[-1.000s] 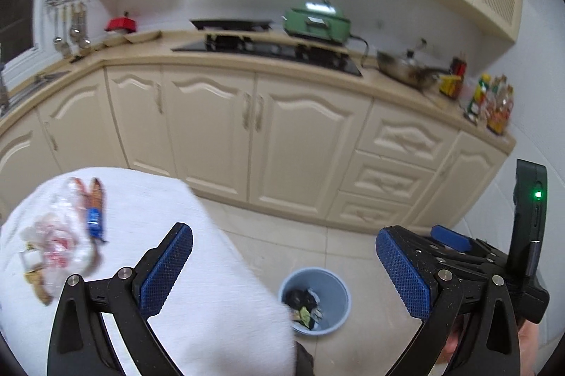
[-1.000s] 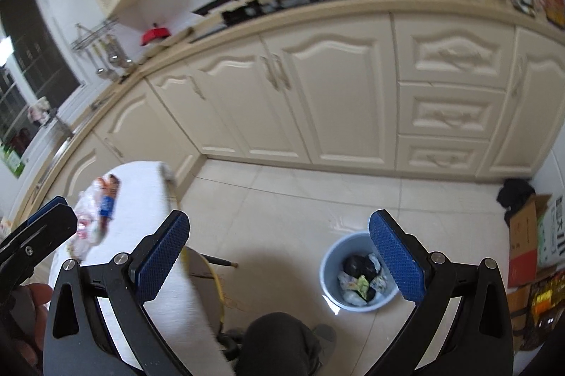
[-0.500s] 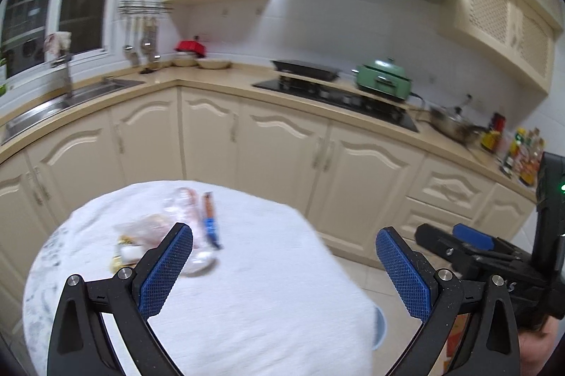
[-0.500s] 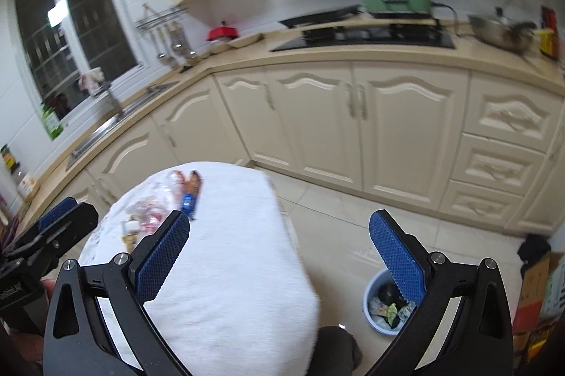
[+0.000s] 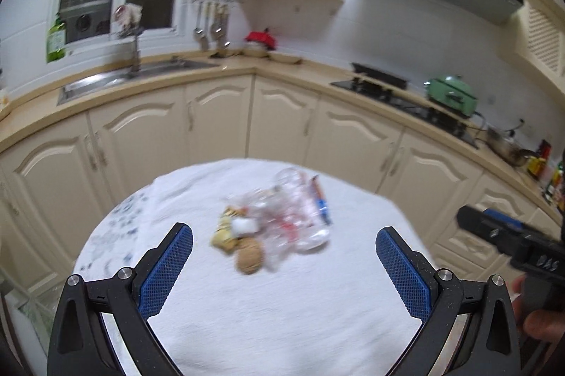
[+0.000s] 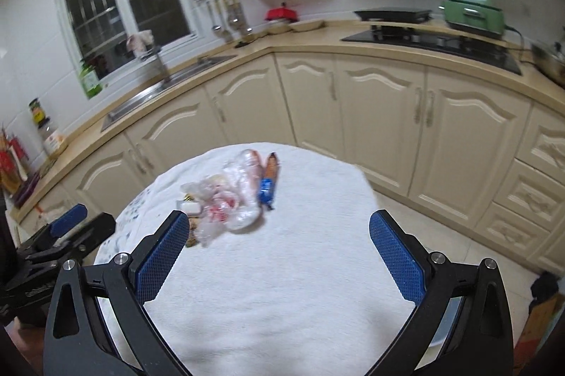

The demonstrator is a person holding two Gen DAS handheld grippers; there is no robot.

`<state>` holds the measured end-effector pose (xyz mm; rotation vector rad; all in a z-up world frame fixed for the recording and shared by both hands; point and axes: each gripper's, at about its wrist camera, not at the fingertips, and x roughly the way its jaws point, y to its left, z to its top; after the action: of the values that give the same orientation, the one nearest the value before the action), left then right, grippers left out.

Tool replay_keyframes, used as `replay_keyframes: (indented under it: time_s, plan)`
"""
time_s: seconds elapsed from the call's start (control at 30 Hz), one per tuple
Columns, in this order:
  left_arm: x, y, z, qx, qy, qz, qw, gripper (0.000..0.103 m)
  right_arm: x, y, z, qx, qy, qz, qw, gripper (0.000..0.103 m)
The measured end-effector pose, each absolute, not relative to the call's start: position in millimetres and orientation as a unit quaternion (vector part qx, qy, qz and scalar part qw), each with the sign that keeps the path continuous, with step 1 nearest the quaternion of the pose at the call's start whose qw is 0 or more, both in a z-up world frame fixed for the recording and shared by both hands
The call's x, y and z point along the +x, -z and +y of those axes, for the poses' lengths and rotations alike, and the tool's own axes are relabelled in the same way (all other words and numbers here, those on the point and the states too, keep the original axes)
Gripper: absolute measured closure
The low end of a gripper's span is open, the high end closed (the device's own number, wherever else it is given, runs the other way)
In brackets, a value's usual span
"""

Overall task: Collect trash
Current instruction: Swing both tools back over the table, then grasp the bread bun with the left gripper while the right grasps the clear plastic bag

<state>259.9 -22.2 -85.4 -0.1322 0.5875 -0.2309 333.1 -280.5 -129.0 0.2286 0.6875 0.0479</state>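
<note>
Trash (image 5: pixel 272 224) beyond wide, empty tongs (image 5: pixel 284 266)

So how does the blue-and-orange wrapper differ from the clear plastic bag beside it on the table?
The blue-and-orange wrapper is narrow, opaque and lies straight; the clear plastic bag is wider, see-through and crumpled into a loose heap. The wrapper sits at the pile's right edge, the bag nearer its middle. Both rest on the white cloth, untouched.
</note>
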Motion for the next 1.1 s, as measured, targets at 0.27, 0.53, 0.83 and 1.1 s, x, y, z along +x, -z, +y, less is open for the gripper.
replay_keyframes:
  time_s: [0.27, 0.53, 0.83, 1.1]
  plan:
    - [306, 102, -12, -0.061, 0.077, 0.338, 0.936, 0.001, 364, 153, -246, 0.088, -0.066, 0.369, 0.923, 0.000]
    - [366, 132, -18, -0.054, 0.059, 0.381, 0.921, 0.001, 395, 184, -224, 0.073, -0.088, 0.403, 0.908, 0.000]
    - [447, 181, -44, -0.049, 0.066, 0.432, 0.898, 0.019, 429, 206, -215, 0.090, -0.112, 0.433, 0.890, 0.000]
    - [485, 192, -38, -0.083, 0.109, 0.429, 0.893, 0.054, 449, 222, -207, 0.089, -0.122, 0.452, 0.879, 0.000]
